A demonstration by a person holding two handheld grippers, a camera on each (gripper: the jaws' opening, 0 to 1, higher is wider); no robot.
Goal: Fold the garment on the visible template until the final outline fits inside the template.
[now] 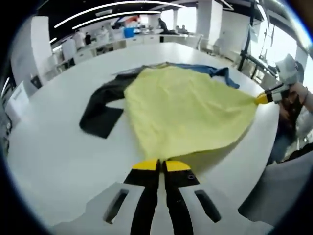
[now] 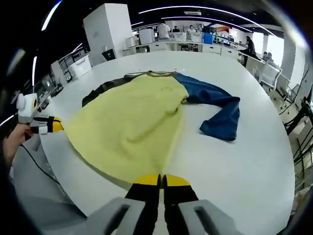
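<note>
Both the left gripper [image 1: 162, 165] and right gripper [image 2: 161, 180] are clenched on the hem corners of the yellow garment [image 1: 181, 105] spread on the white table [image 1: 58, 147] — pulling unevenly may drag it crooked.

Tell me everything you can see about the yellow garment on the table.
The yellow garment is a soft, matte, cloth-like piece spread flat on the white table, partly overlying a dark sleeve and a blue sleeve. Its hem looks pinched at two corners, one by the left gripper, one by the right gripper.
</note>
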